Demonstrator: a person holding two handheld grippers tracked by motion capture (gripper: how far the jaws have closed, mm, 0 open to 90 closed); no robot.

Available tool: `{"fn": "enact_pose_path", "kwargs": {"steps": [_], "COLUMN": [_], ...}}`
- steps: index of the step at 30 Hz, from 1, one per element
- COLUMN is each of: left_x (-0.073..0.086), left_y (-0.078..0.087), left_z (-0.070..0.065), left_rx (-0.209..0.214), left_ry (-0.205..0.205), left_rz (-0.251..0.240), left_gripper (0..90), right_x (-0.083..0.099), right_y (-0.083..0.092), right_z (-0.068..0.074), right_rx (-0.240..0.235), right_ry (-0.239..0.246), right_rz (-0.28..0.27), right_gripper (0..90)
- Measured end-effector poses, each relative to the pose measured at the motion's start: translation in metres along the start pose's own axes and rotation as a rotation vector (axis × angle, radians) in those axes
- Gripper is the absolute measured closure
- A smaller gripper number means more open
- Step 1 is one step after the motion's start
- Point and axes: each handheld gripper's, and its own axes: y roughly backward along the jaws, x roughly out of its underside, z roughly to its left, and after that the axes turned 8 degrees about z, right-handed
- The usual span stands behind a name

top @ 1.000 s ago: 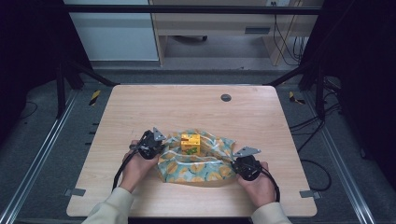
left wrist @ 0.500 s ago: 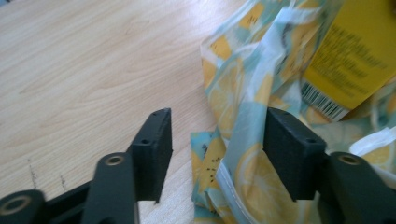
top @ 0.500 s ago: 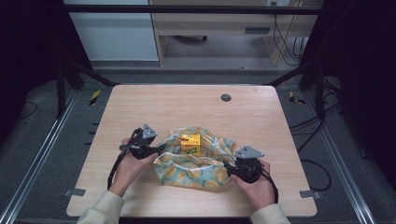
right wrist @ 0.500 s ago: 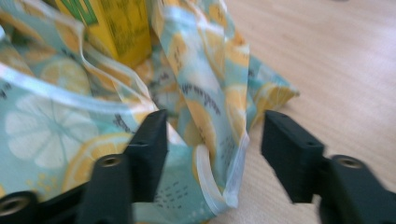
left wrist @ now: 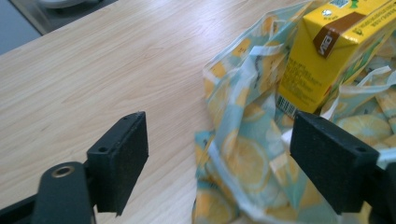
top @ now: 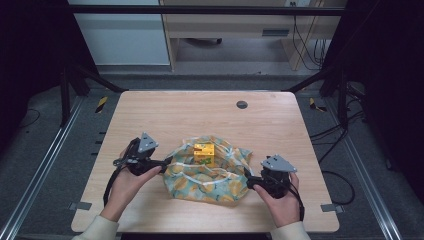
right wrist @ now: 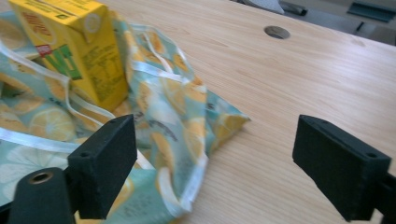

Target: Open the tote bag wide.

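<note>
Both hand-held grippers off the bag, jaws wide, nothing held.

High view: bag (top: 210,172) lies crumpled mid-counter (top: 200,115), carton (top: 204,153) upright on it; left hand-held gripper (top: 162,163) just at the bag's left edge, right hand-held gripper (top: 248,181) at its right edge. Both have just been opening; no cloth between the pads. Left gripper view adds the carton's barcode and brown flap, with bag folds lying past the right jaw. Right gripper view shows the bag's white trim straps and the counter's grommet hole (right wrist: 276,31). Carton top is cut off in both gripper views; its print is too blurred to read.
</note>
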Motion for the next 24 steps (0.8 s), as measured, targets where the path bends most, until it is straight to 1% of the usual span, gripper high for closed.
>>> {"fn": "enact_pose_path", "kwargs": {"steps": [3, 4, 5, 7, 8, 10, 13, 14, 16, 17, 21, 23, 24], "left_x": [0.010, 0.017, 0.020, 0.030, 0.035, 0.045, 0.057, 0.061, 0.071, 0.075, 0.090, 0.095, 0.097], "left_y": [0.009, 0.013, 0.014, 0.016, 0.017, 0.018, 0.018, 0.018, 0.019, 0.019, 0.020, 0.017, 0.016], "left_z": [0.004, 0.007, 0.009, 0.014, 0.017, 0.023, 0.032, 0.035, 0.042, 0.044, 0.055, 0.060, 0.062], "left_rx": [-0.005, -0.012, -0.018, -0.036, -0.040, -0.046, -0.051, -0.053, -0.064, -0.066, -0.081, -0.079, -0.074], "left_ry": [0.016, 0.020, 0.020, 0.019, 0.022, 0.039, 0.054, 0.060, 0.083, 0.088, 0.105, 0.129, 0.141], "left_rz": [-0.015, -0.015, -0.009, 0.005, 0.018, 0.029, 0.053, 0.060, 0.077, 0.078, 0.076, 0.066, 0.056], "left_gripper": [15.2, 14.6, 14.2, 13.7, 13.6, 12.7, 11.6, 11.3, 10.9, 10.6, 9.2, 8.6, 8.3], "right_x": [0.005, 0.006, 0.010, 0.013, 0.015, 0.018, 0.020, 0.021, 0.023, 0.025, 0.028, 0.028, 0.028], "right_y": [0.005, 0.005, 0.006, 0.004, 0.002, -0.001, -0.006, -0.007, -0.010, -0.012, -0.017, -0.023, -0.026], "right_z": [-0.007, -0.009, -0.012, -0.016, -0.017, -0.020, -0.024, -0.025, -0.029, -0.032, -0.044, -0.051, -0.054], "right_rx": [0.008, 0.009, 0.010, 0.011, 0.010, 0.010, 0.008, 0.015, 0.025, 0.027, 0.036, 0.046, 0.053], "right_ry": [-0.025, -0.033, -0.048, -0.053, -0.067, -0.071, -0.074, -0.069, -0.077, -0.095, -0.132, -0.144, -0.158], "right_rz": [0.004, 0.004, 0.017, 0.035, 0.059, 0.079, 0.108, 0.116, 0.132, 0.140, 0.155, 0.168, 0.179], "right_gripper": [12.0, 11.4, 10.4, 8.9, 8.7, 7.9, 7.3, 7.1, 5.7, 5.8, 5.5, 6.1, 7.2]}}
